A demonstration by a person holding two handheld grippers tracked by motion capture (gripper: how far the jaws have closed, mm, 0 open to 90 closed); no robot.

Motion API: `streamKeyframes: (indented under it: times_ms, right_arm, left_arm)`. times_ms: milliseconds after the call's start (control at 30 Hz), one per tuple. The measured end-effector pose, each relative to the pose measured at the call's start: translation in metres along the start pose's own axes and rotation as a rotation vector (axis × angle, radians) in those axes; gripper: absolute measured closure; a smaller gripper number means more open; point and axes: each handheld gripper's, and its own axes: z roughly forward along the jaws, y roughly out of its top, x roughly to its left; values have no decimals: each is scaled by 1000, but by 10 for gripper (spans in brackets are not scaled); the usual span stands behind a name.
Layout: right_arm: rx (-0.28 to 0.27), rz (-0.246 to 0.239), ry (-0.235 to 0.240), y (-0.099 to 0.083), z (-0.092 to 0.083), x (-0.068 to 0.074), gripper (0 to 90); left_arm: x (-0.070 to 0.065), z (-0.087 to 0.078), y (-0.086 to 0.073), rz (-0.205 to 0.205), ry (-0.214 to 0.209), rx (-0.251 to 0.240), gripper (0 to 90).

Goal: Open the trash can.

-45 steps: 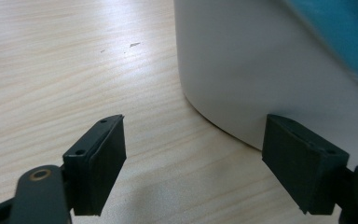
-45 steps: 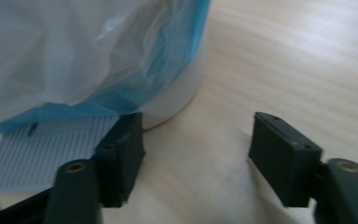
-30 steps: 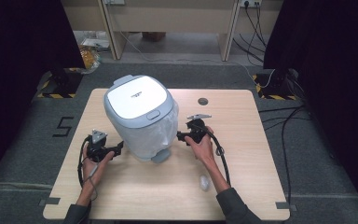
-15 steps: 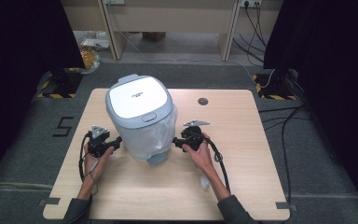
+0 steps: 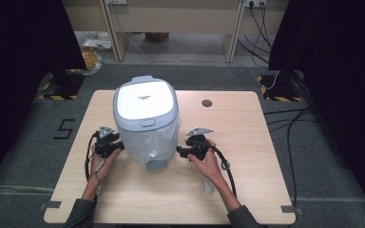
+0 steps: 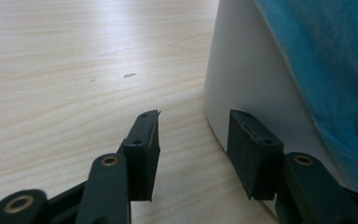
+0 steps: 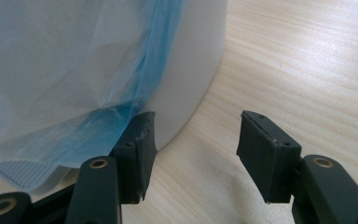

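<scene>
A white bin (image 5: pixel 145 126) with a grey lid (image 5: pixel 145 99) stands on the table, and a thin plastic liner (image 5: pixel 159 140) hangs down its front. My left gripper (image 5: pixel 119 148) lies at the bin's lower left. Its jaws have just been closing and stand apart with nothing between them (image 6: pixel 193 144); one pad (image 6: pixel 254 154) sits against the bin wall (image 6: pixel 247 70). My right gripper (image 5: pixel 178 152) is at the lower right. Its jaws closed further a moment ago and remain open (image 7: pixel 193 149); one pad (image 7: pixel 137 149) sits by the bluish liner (image 7: pixel 51 70), with bare wood between the jaws.
The wooden table (image 5: pixel 252 142) has a round cable hole (image 5: pixel 206 102) behind the right gripper. A small white object (image 5: pixel 208 185) lies by the right forearm. Cables trail from both grippers toward the near edge. Grey floor surrounds the table.
The right gripper has shifted left, closer to the bin's base. The left gripper has stayed where it was. The bin has not moved.
</scene>
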Motion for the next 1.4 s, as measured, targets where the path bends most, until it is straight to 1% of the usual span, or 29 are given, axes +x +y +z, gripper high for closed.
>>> streamKeyframes:
  times_ms: [100,167,233,300,367,433,500,567,600,633,700,733,767,800,833,900,933,967,1033,1167,1200,1233,1267,1333,1400]
  right_arm:
    - [10,1,1,0,-2,1,459]
    - [10,-6,-3,-1,-3,2,459]
    - [9,-7,-1,-2,-3,3,459]
    - [11,2,4,-3,-4,2,456]
    - [13,2,3,-3,-5,2,449]
    - [13,-13,-8,-3,-5,3,433]
    - [12,-5,-10,-3,-5,3,424]
    - [10,6,-14,-5,-6,3,398]
    - [11,15,-16,-5,-6,2,385]
    - [12,16,-17,-5,-6,1,368]
    - [8,25,-26,-6,-6,1,353]
    - [7,23,-30,-6,-6,2,334]
    - [11,20,-37,-6,-6,3,300]
    - [12,11,-54,-6,-6,2,294]
    - [13,8,-65,-6,-7,1,294]
    - [10,37,-76,-7,-11,-3,283]
    - [11,42,-82,-8,-14,-5,269]
    - [8,34,-94,-9,-18,-7,259]
    - [-6,27,-96,-11,-28,-11,217]
    - [-17,36,-124,-20,-47,-20,203]
    - [-20,39,-126,-23,-51,-22,199]
    - [-29,47,-129,-26,-54,-25,197]
    - [-35,53,-131,-29,-58,-27,194]
    - [-42,61,-132,-34,-65,-30,186]
    - [-56,57,-131,-39,-72,-32,177]
  left_arm:
    - [0,3,2,-9,-12,4,537]
    - [0,6,4,-8,-16,3,543]
    - [-1,7,5,-3,-19,0,569]
    - [-2,10,7,0,-19,2,575]
    - [-2,14,8,-6,-21,0,575]
    - [-1,17,10,-6,-26,0,576]
    - [0,21,13,-9,-38,5,574]
    - [1,25,15,-25,-52,5,580]
    - [2,26,15,-34,-58,4,572]
    - [4,27,15,-41,-58,4,544]
    - [7,27,15,-41,-56,9,464]
    - [10,26,14,-33,-52,14,401]
    - [13,23,13,-40,-62,18,333]
    - [15,21,11,-54,-65,16,302]
    - [17,18,10,-58,-63,19,302]
    - [18,11,7,-46,-63,27,291]
    - [18,8,5,-44,-69,29,283]
    - [17,4,3,-43,-81,30,274]
    - [14,-2,-2,-35,-100,39,252]
    - [2,-15,-11,-8,-117,46,199]
    - [-1,-19,-13,6,-115,46,188]
    - [-4,-23,-15,16,-120,45,201]
    - [-6,-27,-18,25,-136,47,202]
    - [-11,-35,-22,22,-168,42,195]
    - [-17,-42,-27,35,-182,38,195]
